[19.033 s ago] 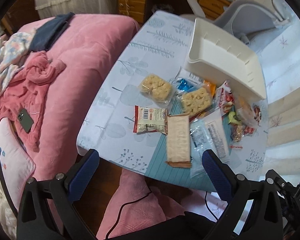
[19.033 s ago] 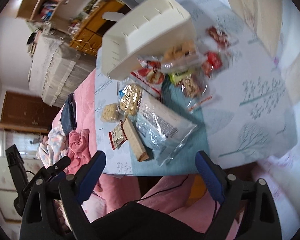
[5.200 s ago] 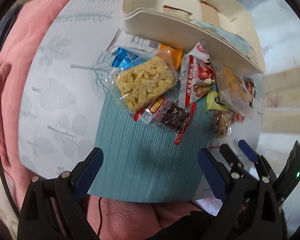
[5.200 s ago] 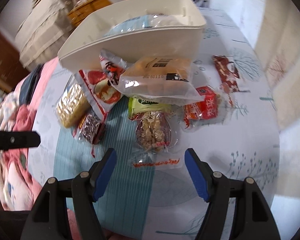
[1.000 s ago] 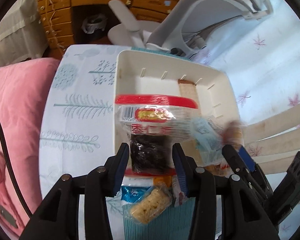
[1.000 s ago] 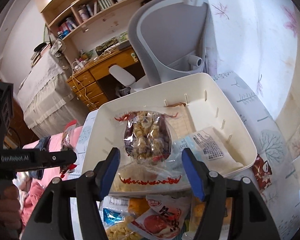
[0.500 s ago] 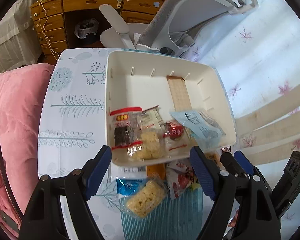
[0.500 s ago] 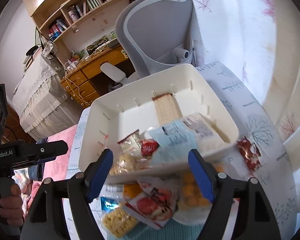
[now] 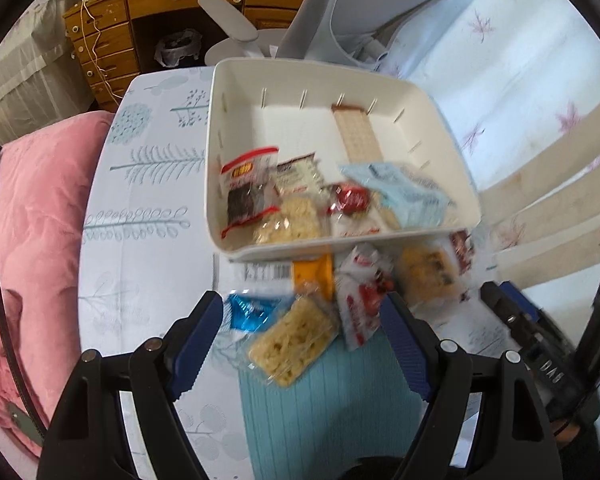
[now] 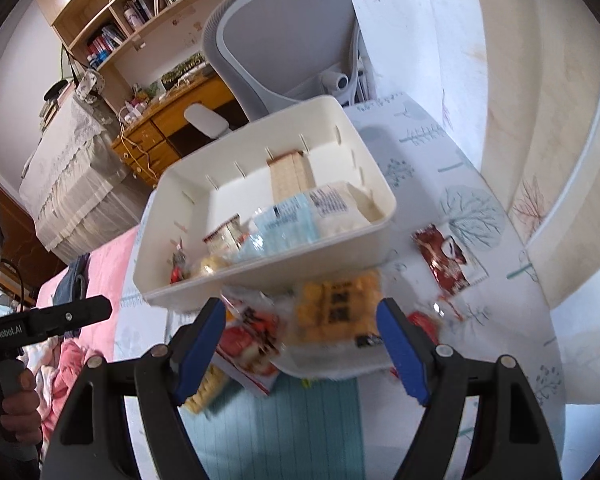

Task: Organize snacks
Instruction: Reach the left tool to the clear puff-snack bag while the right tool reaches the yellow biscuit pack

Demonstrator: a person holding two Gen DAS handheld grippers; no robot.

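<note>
The white bin holds a dark red-trimmed packet, a puffed-rice packet, a red round packet, a pale blue bag and a long cracker sleeve. My left gripper is open above a yellow cracker packet lying in front of the bin, with nothing held. My right gripper is open too, over a yellow biscuit bag and a red-and-white packet. A dark red packet lies on the table right of the bin.
A blue packet and an orange packet lie by the bin's near wall, on a teal mat. Pink bedding borders the table on the left. A grey chair and a wooden desk stand behind.
A second ago each gripper held a snack packet over the bin. Both opened, the packets now lie in the bin, and both grippers have drawn back over the loose packets.
</note>
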